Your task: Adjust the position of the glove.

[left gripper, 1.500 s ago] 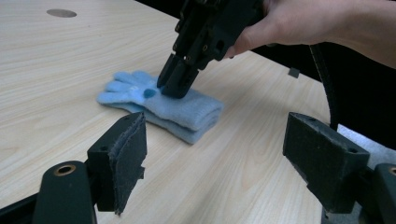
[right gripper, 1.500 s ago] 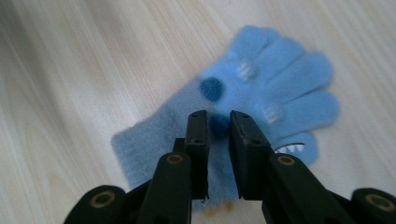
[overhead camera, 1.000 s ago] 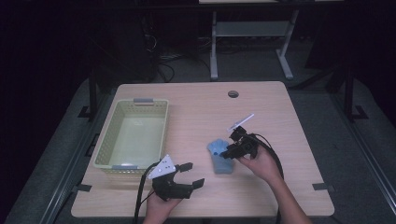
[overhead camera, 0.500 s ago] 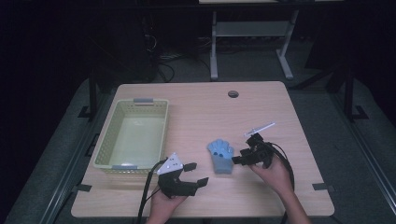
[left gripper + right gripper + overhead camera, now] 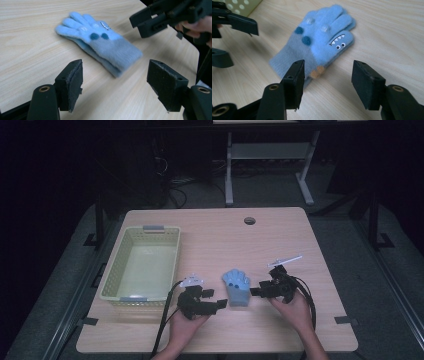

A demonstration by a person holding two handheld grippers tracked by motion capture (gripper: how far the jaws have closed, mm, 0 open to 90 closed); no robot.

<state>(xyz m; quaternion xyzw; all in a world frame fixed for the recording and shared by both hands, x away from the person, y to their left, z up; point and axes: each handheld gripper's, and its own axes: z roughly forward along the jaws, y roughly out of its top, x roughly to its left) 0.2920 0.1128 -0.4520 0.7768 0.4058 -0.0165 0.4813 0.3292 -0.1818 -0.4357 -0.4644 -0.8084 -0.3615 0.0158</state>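
- The pale wooden table (image 5: 210, 235) carries everything, with dark floor around it.
- A pale yellow perforated plastic basket (image 5: 116, 270) sits on the table's left side, nothing in it that I can see.
- A fuzzy light-blue knitted glove with a monster face (image 5: 236, 288) lies flat between the two tools, fingers pointing away from the person, cuff nearest them.
- The left gripper (image 5: 219, 305) rests beside the cuff, jaws spread wide, empty.
- The right gripper (image 5: 254, 291) is just beside the glove's right edge, jaws released too, holding nothing; both look about equally near.
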